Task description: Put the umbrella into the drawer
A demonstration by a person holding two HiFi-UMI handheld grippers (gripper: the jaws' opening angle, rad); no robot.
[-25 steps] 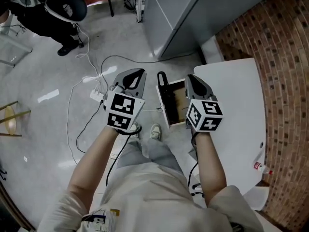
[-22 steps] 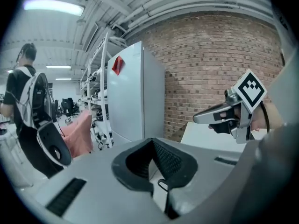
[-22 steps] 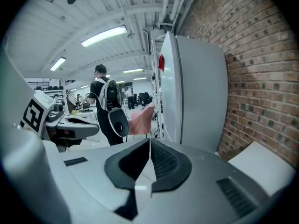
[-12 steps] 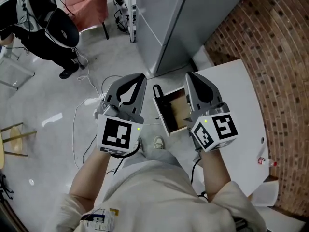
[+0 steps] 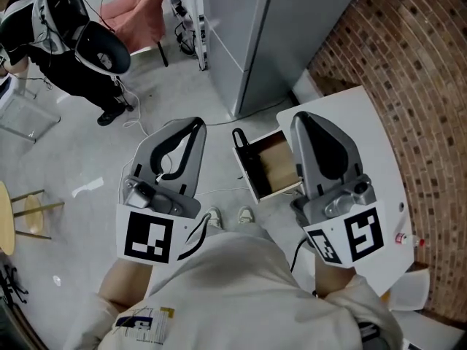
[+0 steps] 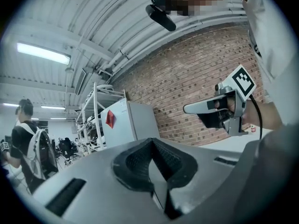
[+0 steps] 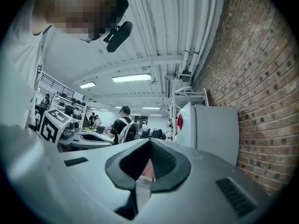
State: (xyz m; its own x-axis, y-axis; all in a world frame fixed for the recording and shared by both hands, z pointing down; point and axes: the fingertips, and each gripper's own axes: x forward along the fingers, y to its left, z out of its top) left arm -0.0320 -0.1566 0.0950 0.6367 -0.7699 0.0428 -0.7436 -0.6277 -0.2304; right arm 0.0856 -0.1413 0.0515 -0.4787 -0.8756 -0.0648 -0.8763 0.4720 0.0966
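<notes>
Bright, even indoor light. Ceiling tubes (image 7: 131,78) glow above right gripper (image 7: 150,146); light strip (image 6: 43,53) flares up-left of left gripper (image 6: 152,146). Gripper views: heavy fisheye bend, black corners, near jaws soft.

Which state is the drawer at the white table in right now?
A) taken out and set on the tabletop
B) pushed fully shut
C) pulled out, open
C: in the head view the drawer sticks out from the edge of the white table over the floor, with its wooden inside open to the camera.
</notes>
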